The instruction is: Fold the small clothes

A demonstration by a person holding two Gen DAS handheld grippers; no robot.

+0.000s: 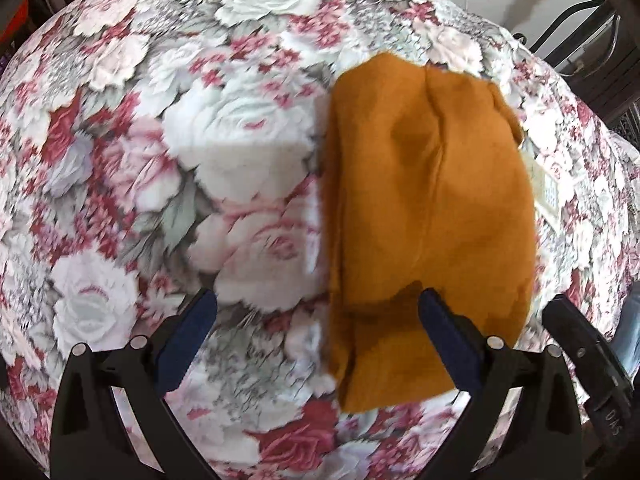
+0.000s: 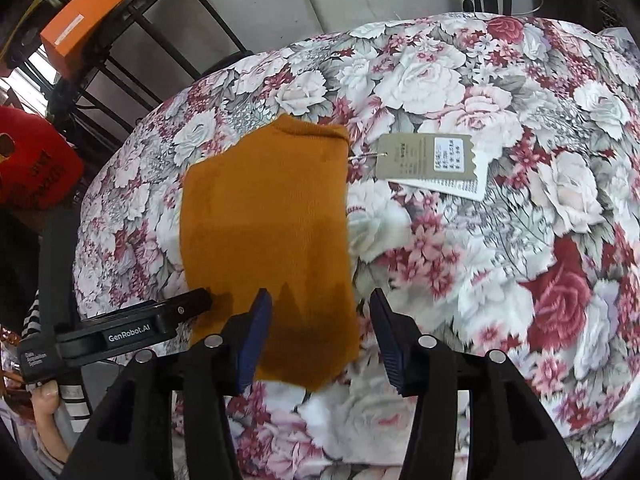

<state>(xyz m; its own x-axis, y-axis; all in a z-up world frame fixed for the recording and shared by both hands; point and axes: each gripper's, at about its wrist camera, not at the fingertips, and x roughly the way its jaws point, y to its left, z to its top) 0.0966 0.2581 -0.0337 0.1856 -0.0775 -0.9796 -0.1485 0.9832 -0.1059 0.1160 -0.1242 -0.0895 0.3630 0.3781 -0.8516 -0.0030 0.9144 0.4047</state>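
Observation:
A mustard-orange knitted garment (image 1: 432, 200) lies folded into a narrow strip on the flower-print tablecloth (image 1: 160, 160). My left gripper (image 1: 318, 300) hovers over its near left edge, jaws wide open and empty, with the right finger (image 1: 444, 320) above the fabric. In the right wrist view the same garment (image 2: 268, 216) lies flat. My right gripper (image 2: 320, 298) stands open above its near end, pads clear of the cloth. A paper hang tag (image 2: 432, 160) on a string lies on the tablecloth beside the collar and also peeks out past the garment's right edge (image 1: 546, 192).
The tablecloth (image 2: 520, 240) falls away at the table's far and left edges. Beyond the left edge stand a black metal stand (image 2: 160, 20) bearing an orange box (image 2: 86, 12), and a red object (image 2: 32, 160). A hand in a striped sleeve (image 2: 48, 396) holds the left tool.

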